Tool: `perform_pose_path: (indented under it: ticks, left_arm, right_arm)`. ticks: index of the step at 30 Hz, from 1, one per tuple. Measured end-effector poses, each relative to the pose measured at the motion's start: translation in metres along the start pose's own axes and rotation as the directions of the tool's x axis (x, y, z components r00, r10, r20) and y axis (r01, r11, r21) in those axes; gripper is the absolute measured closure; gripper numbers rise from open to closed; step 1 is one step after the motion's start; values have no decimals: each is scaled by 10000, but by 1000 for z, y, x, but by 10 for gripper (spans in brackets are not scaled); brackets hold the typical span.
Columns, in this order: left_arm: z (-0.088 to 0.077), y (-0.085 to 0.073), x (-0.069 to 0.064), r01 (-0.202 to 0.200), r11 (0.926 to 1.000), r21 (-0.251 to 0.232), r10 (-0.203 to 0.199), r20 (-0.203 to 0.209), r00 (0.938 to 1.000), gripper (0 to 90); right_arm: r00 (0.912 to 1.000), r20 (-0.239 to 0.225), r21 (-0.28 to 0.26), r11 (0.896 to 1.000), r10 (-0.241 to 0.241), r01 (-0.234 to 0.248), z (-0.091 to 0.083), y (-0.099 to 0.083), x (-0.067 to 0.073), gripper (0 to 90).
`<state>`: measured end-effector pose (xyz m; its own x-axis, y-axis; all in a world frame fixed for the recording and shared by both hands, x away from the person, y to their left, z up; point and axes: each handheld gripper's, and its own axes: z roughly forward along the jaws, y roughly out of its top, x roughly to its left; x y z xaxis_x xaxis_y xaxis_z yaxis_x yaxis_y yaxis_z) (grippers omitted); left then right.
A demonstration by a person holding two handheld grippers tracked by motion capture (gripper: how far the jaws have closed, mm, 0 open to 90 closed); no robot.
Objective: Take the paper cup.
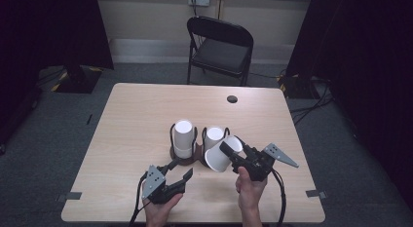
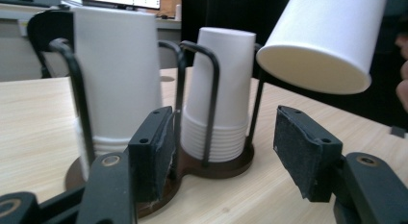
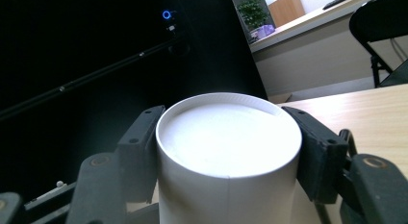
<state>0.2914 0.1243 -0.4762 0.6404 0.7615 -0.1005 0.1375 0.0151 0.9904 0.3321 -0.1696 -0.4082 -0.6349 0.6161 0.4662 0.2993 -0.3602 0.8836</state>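
Right gripper [image 1: 229, 154] clamps tilted paper cup [image 1: 221, 156]; left gripper [image 1: 181, 169] wide, empty; left gripper view: stacked cups [image 2: 219, 99].

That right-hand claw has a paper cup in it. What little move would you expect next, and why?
Probably the right gripper carries its tilted cup clear of the cup holder and turns it toward the bare table. It is clamped, off the stacks, and the left gripper waits open.
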Motion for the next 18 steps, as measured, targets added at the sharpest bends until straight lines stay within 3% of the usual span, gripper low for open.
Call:
perform_pose_path:
  ticks: [10,18]
  left_arm:
    - [4,4,-9,9,9983,-580,19,490,9988,467]
    - [9,5,-11,24,9958,-916,51,820,9966,531]
  right_arm:
    - [9944,-577,-73,9960,888,-894,-2,-9,-1,352]
    - [9759,-1251,111,9839,1785,-1786,2,-16,-1,352]
